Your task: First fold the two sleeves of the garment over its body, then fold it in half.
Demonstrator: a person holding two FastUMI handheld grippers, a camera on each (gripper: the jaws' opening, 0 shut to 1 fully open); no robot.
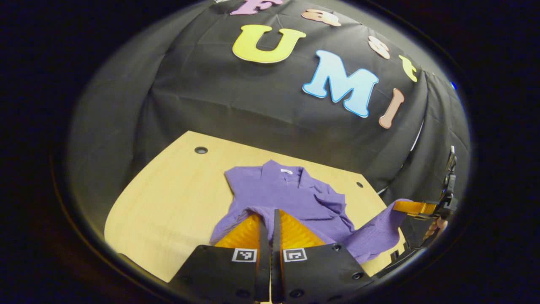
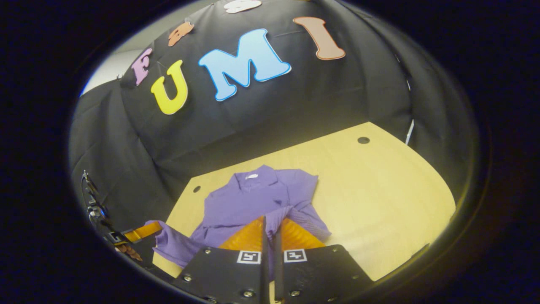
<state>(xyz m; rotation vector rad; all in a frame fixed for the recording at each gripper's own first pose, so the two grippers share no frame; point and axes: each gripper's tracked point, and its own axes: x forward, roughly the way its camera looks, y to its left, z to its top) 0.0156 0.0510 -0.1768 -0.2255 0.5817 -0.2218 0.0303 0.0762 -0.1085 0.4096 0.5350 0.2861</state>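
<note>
A purple collared garment (image 1: 291,196) lies on the light wooden table (image 1: 168,202), collar toward the back wall, sleeves folded over its body. My left gripper (image 1: 270,215) is shut on the garment's near hem, lifted off the table. At the right edge of the left gripper view, the right gripper (image 1: 415,207) holds the other hem corner up. In the right gripper view the garment (image 2: 257,196) spreads ahead, and my right gripper (image 2: 272,223) is shut on its hem. The left gripper (image 2: 141,232) shows at lower left, gripping purple cloth, with fingers of a hand below it.
The black cloth wall rises right behind the table. Small round holes mark the tabletop (image 1: 201,150) (image 1: 359,184) (image 2: 363,139). Bare wood extends on both sides of the garment (image 2: 379,190).
</note>
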